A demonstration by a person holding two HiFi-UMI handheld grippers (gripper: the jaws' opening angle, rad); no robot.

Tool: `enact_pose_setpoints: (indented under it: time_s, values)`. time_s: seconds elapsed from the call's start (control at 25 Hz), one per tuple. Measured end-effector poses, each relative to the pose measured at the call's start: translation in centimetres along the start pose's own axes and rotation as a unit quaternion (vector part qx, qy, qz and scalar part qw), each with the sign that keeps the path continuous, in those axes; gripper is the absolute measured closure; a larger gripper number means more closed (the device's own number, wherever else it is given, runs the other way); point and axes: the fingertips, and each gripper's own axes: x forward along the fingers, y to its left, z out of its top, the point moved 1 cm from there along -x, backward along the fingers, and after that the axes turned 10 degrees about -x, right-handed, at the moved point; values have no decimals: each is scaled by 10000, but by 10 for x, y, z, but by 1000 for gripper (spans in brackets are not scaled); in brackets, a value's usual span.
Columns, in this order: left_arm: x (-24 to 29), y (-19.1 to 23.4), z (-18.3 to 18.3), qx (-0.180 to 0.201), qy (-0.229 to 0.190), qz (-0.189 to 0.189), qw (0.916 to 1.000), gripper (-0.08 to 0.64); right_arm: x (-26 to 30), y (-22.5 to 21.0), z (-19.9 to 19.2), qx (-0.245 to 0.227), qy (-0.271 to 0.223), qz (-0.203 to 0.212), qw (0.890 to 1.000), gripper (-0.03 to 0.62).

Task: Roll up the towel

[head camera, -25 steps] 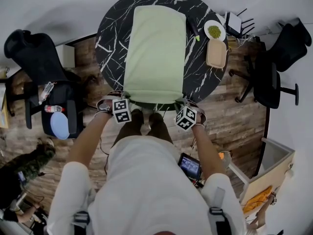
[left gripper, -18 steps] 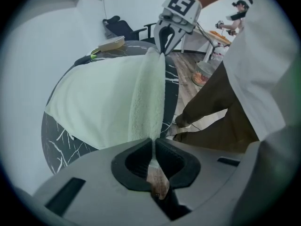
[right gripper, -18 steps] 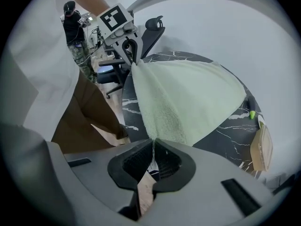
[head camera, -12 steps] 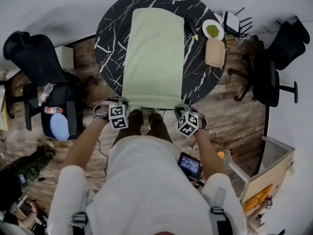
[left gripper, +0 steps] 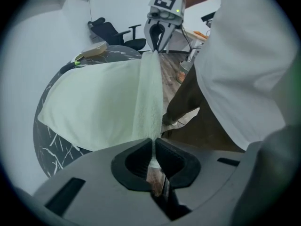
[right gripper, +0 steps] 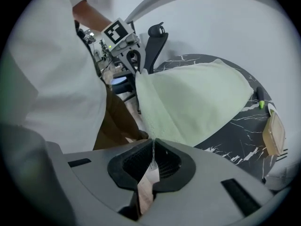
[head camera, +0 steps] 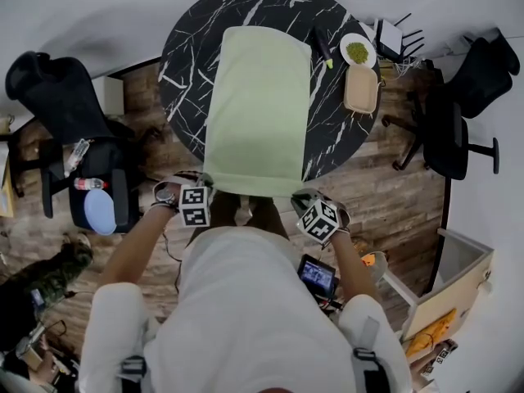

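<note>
Nearest the person, the left claw (left gripper: 152,147) and right claw (right gripper: 153,149) each stood clamped on a near corner of the towel (head camera: 256,105), whose long axis ran straight away from both across the desk (head camera: 184,64).

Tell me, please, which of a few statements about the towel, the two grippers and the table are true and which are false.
1. The left gripper is shut on the towel. True.
2. The right gripper is open and empty. False: its fingers pinch the towel's near edge too.
3. The towel is already rolled up. False: it lies spread flat along the black table, with its near edge held off the rim.
4. A plate of green food sits beside a tan container on the table. True.
</note>
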Motion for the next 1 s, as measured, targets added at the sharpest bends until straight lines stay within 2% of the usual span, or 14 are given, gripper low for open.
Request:
enact_pose_setpoints:
  time_s: [0.2,0.36,0.6,0.68,0.8,0.92,1.0]
  values:
    - [-2,44,11,-90,111,45,9999,537,-5,-45,9,379,-108,56,9992,586]
    - [7,74,12,-309,331,-50,9990,532,7,-70,11,608,123,214,9978,584]
    - [21,88,16,-656,394,85,9970,526,31,-93,6,894,389,-7,9952,584]
    - [19,84,16,-652,344,106,9972,528,30,-93,8,726,399,-116,9965,584]
    - [5,66,17,-401,202,116,9989,534,17,-80,10,278,396,-187,9987,584]
    - [-6,35,10,-196,104,-60,9997,537,3,-50,8,-28,403,77,9992,584]
    - [-5,16,3,-178,84,-226,9996,537,1,-34,6,-55,352,222,9991,584]
